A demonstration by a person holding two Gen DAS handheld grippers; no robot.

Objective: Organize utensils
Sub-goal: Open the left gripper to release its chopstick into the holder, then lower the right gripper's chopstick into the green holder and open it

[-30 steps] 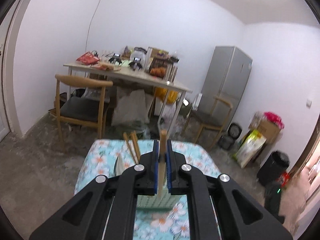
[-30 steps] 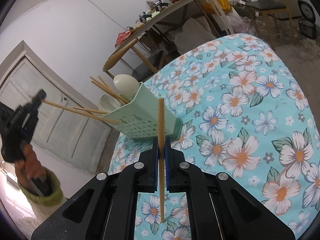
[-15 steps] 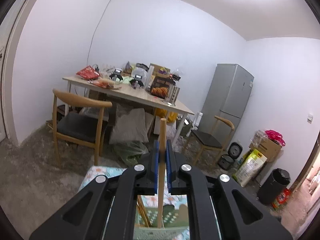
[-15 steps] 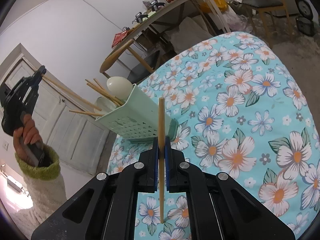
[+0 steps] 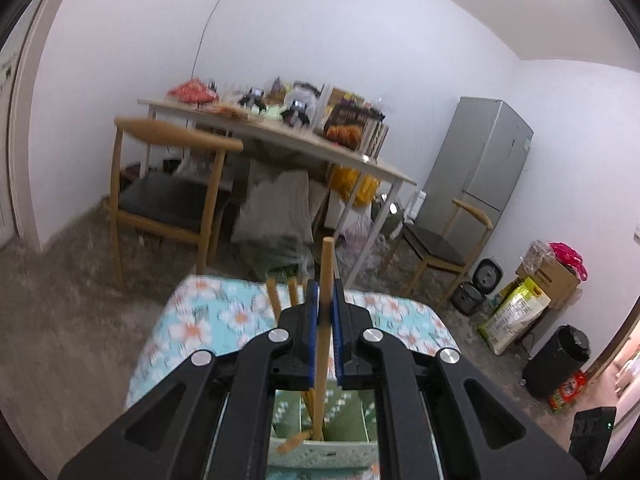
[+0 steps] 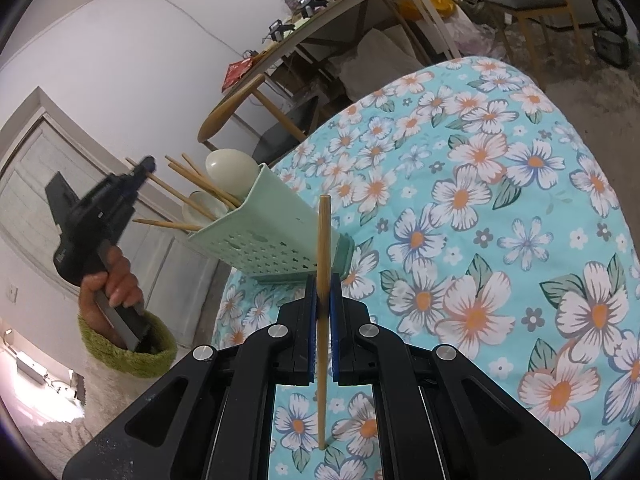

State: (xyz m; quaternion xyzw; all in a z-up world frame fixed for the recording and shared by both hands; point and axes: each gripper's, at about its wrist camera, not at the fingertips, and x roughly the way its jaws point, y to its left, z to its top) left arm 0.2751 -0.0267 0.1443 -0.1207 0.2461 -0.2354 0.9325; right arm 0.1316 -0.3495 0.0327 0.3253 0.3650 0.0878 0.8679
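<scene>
- A turquoise cloth with white and orange flowers (image 6: 500, 184) covers the tabletop and fills most of the right wrist view; in the left wrist view only its far end shows beyond the gripper.
- A mint-green perforated plastic utensil caddy (image 6: 276, 240) stands on the cloth near its left edge, on a darker green base tray. Its inside is split into compartments, seen from above in the left wrist view (image 5: 344, 420).
- A pale cream spoon bowl (image 6: 230, 168) pokes out of the caddy's top, and several wooden chopsticks (image 6: 200, 184) fan out beside it; a white round piece sits lower among them, too hidden to name.
- The left gripper (image 6: 140, 170) is held in a bare hand (image 6: 114, 280) with a fuzzy green cuff, up and to the left of the caddy's open top. Its blue-padded fingers (image 5: 313, 312) are clamped on one light wooden chopstick (image 5: 324, 320), whose lower end reaches down into a caddy compartment.
- The right gripper (image 6: 322, 300) sits just in front of the caddy over the cloth. Its blue-padded fingers (image 6: 310, 312) are closed tight on a second light wooden chopstick (image 6: 323, 248), held upright, its top crossing the caddy wall in the view.
</scene>
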